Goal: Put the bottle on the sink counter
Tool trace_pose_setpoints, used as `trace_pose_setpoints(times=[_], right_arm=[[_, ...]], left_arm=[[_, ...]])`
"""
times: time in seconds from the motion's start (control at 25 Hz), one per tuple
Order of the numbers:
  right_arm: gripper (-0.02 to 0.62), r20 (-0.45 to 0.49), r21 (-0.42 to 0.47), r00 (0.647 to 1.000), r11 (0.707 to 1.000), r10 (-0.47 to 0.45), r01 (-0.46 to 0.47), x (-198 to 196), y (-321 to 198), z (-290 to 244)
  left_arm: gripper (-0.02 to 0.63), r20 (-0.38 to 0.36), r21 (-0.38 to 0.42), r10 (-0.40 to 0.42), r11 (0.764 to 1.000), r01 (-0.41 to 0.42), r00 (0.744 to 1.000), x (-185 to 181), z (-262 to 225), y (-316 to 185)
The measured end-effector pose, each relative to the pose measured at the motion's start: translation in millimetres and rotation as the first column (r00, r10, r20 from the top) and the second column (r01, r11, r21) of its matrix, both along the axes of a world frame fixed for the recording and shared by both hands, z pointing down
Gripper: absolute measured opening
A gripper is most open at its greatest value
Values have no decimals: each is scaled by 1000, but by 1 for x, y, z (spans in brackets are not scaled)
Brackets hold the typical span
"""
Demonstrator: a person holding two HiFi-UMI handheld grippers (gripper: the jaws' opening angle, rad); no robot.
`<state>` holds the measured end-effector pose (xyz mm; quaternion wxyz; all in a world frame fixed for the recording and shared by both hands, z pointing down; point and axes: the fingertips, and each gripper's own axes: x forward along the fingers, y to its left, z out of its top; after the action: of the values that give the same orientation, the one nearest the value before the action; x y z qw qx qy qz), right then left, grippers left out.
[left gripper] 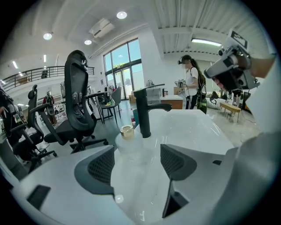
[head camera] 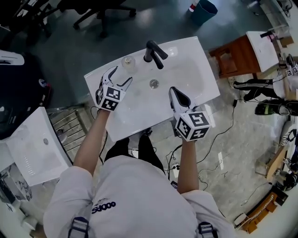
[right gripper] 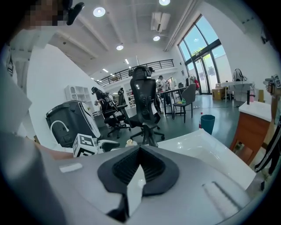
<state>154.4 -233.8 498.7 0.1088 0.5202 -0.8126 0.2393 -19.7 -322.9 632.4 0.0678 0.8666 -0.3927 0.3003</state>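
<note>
A small clear bottle (head camera: 128, 62) with a gold cap stands upright on the back left counter of the white sink (head camera: 195, 51), just left of the black faucet (head camera: 153, 52). My left gripper (head camera: 122, 74) is open a little in front of it. In the left gripper view the bottle (left gripper: 130, 147) stands just beyond the two dark pads (left gripper: 102, 166), touching neither, with the left gripper (left gripper: 136, 163) empty. My right gripper (head camera: 172, 89) is shut over the basin's front, near the drain (head camera: 154, 83). In the right gripper view the right gripper (right gripper: 139, 151) holds nothing.
A second white sink (head camera: 32, 144) lies on the floor to the left beside a metal rack (head camera: 70, 128). Office chairs (left gripper: 79, 101) stand behind the sink. A wooden cabinet (head camera: 233, 56), a teal bin (head camera: 205, 10) and floor cables (head camera: 223, 135) are to the right. A person (left gripper: 192, 85) stands far back.
</note>
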Motion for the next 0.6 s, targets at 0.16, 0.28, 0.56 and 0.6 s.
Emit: trace_pose_setpoints(times=[0.16,0.28,0.56,0.6], right_arm=[[9,-28,74,1000,997,7,-5,2,3,-28],[9,-69,102,998,995,-5,12,0,7,-43],[9,-147,144,989,988,-27,49,-7,15,-70],[9,-153,156,988,986,-28,52,-8,14,-75]], left_arm=[[131,38,39,1,999,-3,999,-14,-21,13],[44,30,74,-8,997,6,1000,-21,-43,20],[6,-56,102,1,995,5,998,-30,-99,34],[6,-68,107,6,994,2,998,-31,-108,35]])
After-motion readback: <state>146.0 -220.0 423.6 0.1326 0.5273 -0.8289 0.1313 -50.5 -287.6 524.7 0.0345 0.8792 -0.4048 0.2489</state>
